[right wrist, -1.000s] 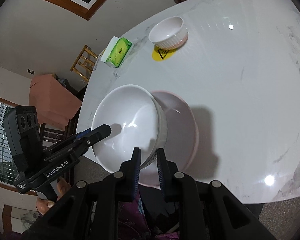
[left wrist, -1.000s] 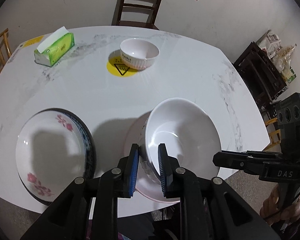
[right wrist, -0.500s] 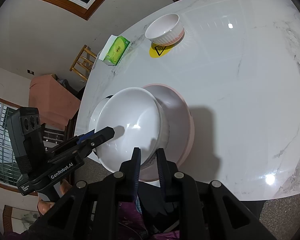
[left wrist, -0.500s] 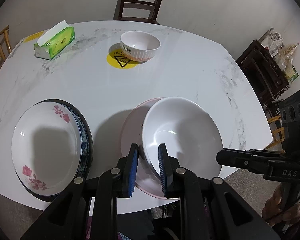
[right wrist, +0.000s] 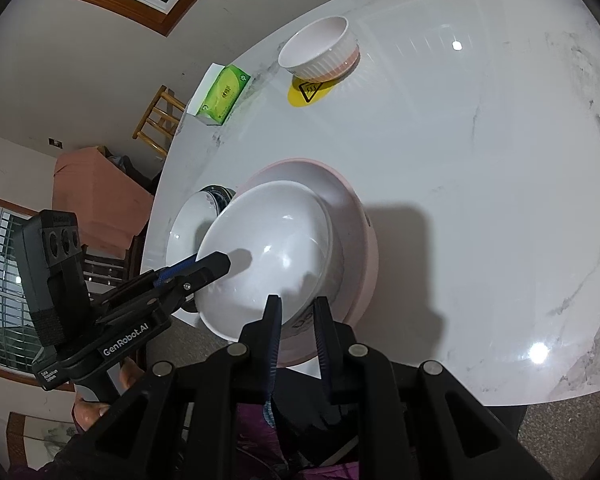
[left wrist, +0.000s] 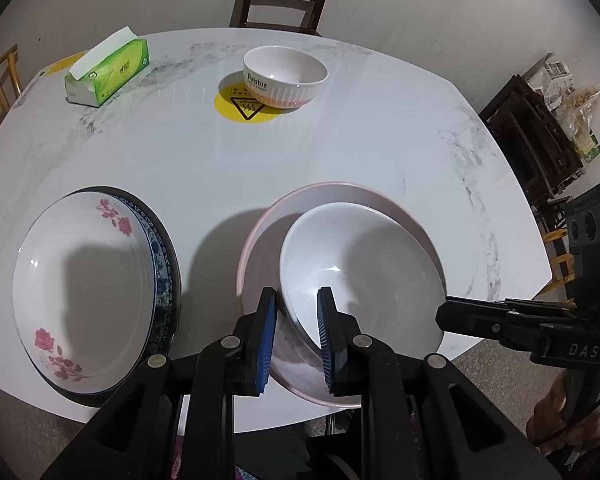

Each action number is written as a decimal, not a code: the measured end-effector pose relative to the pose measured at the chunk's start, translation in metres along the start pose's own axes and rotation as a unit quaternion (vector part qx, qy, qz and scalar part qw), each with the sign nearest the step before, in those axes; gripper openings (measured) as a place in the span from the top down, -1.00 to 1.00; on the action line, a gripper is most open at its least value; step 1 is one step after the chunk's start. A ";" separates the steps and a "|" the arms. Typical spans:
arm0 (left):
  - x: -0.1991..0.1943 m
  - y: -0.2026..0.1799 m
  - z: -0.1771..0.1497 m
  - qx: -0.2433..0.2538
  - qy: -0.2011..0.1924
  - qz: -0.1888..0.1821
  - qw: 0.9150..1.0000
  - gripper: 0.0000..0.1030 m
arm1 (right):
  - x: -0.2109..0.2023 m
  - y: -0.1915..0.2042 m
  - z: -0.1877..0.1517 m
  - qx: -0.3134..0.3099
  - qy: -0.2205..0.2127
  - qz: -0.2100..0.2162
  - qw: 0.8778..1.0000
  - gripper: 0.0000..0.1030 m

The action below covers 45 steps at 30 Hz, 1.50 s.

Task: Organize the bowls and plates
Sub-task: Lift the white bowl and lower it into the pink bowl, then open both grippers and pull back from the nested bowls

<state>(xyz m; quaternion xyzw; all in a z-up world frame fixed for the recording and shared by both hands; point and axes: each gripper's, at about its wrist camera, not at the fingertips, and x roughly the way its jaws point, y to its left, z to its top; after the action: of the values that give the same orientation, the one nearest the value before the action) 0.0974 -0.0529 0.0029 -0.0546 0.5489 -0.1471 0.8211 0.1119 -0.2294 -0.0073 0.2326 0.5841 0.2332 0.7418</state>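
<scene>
Left hand-held gripper (left wrist: 296, 336) and right hand-held gripper (right wrist: 296, 330) each clamped on opposite rim of glossy white ceramic bowl (left wrist: 360, 264), tilted over pink-rimmed shallow bowl (left wrist: 260, 232) on white marble surface (left wrist: 340, 148); two-sided grip steadies nesting.

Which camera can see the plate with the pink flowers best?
The left wrist view. There the flowered plate lies fully in sight on a blue-patterned plate, both rose sprigs clear. In the right wrist view only a sliver of it shows behind the white bowl, flowers hidden.
</scene>
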 end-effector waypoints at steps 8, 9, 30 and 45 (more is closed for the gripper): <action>0.002 -0.004 -0.002 0.011 -0.002 -0.004 1.000 0.68 | 0.003 0.009 0.002 -0.013 0.001 0.005 1.000 0.67; 0.002 -0.005 -0.002 0.013 -0.006 -0.002 1.000 0.68 | 0.003 0.011 0.002 -0.017 -0.002 0.000 1.000 0.67; -0.019 -0.018 0.002 0.067 -0.075 0.087 0.991 -0.07 | -0.027 0.005 0.008 -0.046 -0.062 -0.004 0.997 0.58; -0.017 -0.021 0.014 0.099 -0.111 0.172 0.974 -0.43 | -0.038 -0.038 0.024 -0.034 -0.132 -0.008 0.991 0.30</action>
<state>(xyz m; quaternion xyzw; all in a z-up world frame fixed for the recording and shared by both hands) 0.1001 -0.0684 0.0289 0.1066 0.4379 -0.0503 0.8913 0.1304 -0.2846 0.0030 0.2311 0.4745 0.2142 0.8219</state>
